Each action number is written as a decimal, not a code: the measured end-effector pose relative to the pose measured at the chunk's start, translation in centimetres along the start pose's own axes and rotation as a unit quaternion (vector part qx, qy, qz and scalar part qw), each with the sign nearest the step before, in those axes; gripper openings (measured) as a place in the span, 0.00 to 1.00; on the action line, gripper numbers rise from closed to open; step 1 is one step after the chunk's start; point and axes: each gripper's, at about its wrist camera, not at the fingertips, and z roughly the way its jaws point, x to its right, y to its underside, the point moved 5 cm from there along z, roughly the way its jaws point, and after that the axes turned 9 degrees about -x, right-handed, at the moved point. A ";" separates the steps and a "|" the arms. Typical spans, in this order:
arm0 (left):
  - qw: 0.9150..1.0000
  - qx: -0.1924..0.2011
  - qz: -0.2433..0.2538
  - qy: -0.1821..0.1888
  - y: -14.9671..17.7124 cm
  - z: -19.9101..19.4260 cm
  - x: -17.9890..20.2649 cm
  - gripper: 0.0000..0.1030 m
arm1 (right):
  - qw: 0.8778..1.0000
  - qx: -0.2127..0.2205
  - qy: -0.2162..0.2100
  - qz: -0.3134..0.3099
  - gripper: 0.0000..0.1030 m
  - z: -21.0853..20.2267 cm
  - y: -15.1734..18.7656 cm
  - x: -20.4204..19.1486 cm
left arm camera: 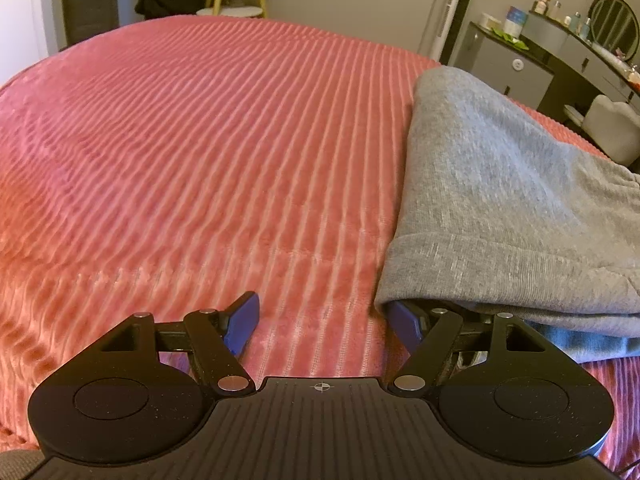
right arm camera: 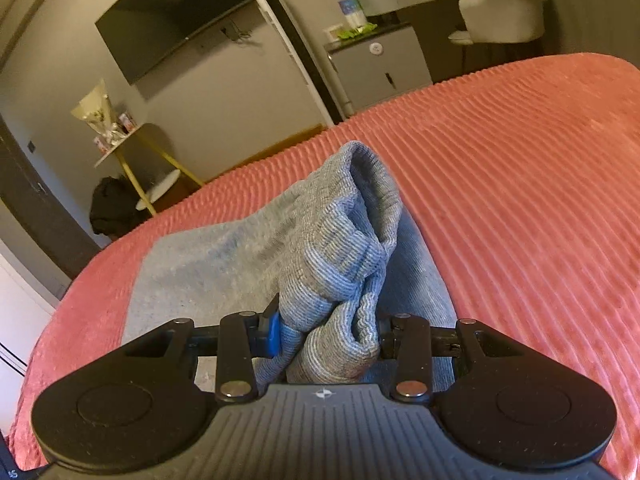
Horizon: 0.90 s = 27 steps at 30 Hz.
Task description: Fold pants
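1. The bed is covered by a pink ribbed blanket (left arm camera: 192, 152) that fills most of both wrist views, its ridges running away toward the far edge.

2. The grey pants (left arm camera: 500, 200) lie on that blanket, at the right of the left wrist view. They look folded over on themselves, with a hemmed cuff end at the near left corner and darker layers showing beneath it.

3. The left gripper (left arm camera: 324, 324) sits low over the blanket with its jaws spread wide. Its left blue pad is out in the open above bare blanket. Its right pad is tucked just under the near left corner of the pants, with the cloth draped over it. The pads are not pressing on anything between them.

4. The right gripper (right arm camera: 324, 332) has its jaws drawn in narrow around a bunched wad of the pants' ribbed edge. The grey cloth (right arm camera: 344, 240) rises up out of the jaws in a crumpled peak, lifted off the flatter part of the pants that lies on the blanket behind and to the left.

5. Only the left blue pad of the right gripper can be seen, pressed against the bunch; the other is hidden by cloth.

6. Beyond the bed's far edge stand a grey cabinet (right arm camera: 380, 68), a wall-mounted dark screen (right arm camera: 176, 20) and a yellow-legged side table (right arm camera: 136, 160).
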 end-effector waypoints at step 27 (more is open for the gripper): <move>0.998 0.030 0.051 0.022 -0.1 -1.5 1.7 0.78 | 0.996 0.003 0.079 -0.043 0.73 -1.6 2.0 0.3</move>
